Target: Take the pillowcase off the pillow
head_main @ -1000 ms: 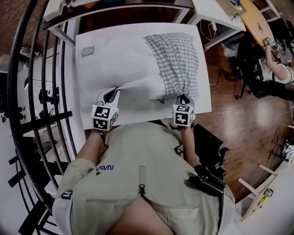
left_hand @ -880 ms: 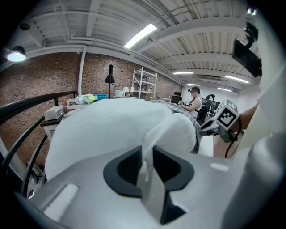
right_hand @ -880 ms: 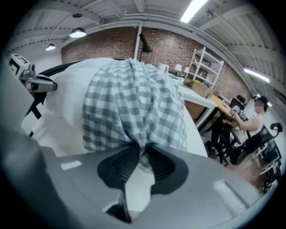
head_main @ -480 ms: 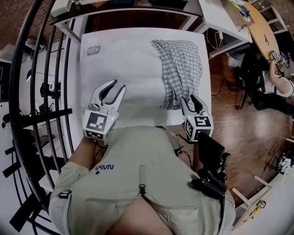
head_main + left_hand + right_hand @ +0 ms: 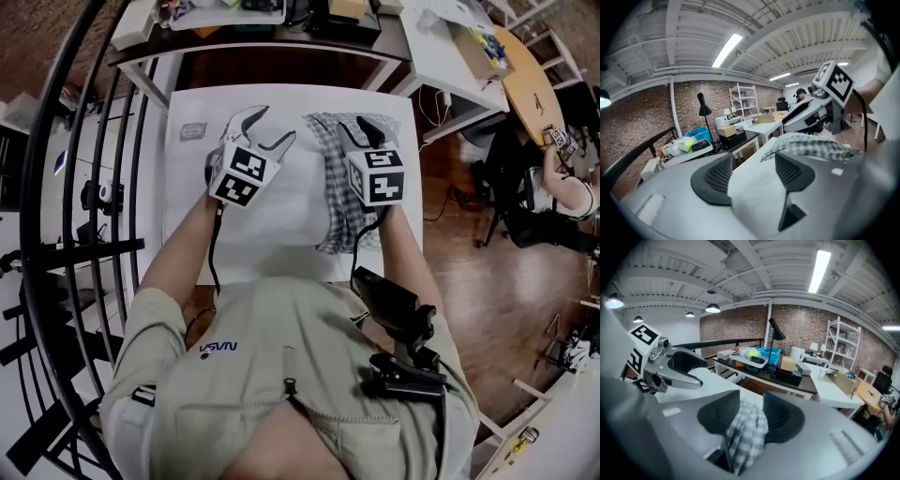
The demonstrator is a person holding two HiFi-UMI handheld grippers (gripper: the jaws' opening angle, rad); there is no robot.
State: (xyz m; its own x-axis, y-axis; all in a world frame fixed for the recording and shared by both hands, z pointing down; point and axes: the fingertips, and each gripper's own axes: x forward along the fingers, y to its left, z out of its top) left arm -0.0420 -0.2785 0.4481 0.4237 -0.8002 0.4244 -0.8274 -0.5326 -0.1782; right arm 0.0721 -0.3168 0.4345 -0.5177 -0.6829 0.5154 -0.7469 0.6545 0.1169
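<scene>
A white pillow [image 5: 281,192] lies flat on the white table [image 5: 403,202]. The checked pillowcase [image 5: 339,183] is draped in a crumpled strip over the pillow's right part. My left gripper [image 5: 267,125] hovers over the pillow's far left. Its jaws have just been opening and stand wide, with only white fabric [image 5: 754,187] seen beyond them. My right gripper [image 5: 356,127] hangs above the checked cloth [image 5: 747,432], which shows in the gap between its parted pads. Its jaws opened and have just been closing slightly. I cannot see them pressing on the cloth.
A grey label [image 5: 194,131] sits near the pillow's far-left corner. A dark desk [image 5: 253,42] loaded with boxes stands past the table's far edge. Black metal railing [image 5: 84,187] runs along the left. White tables [image 5: 441,37] and a seated person [image 5: 567,141] are at the right.
Both grippers opened, letting go of the pillow's near edge and the pillowcase. They rose and swung toward the far side of the table. The checked cloth has settled flatter.
</scene>
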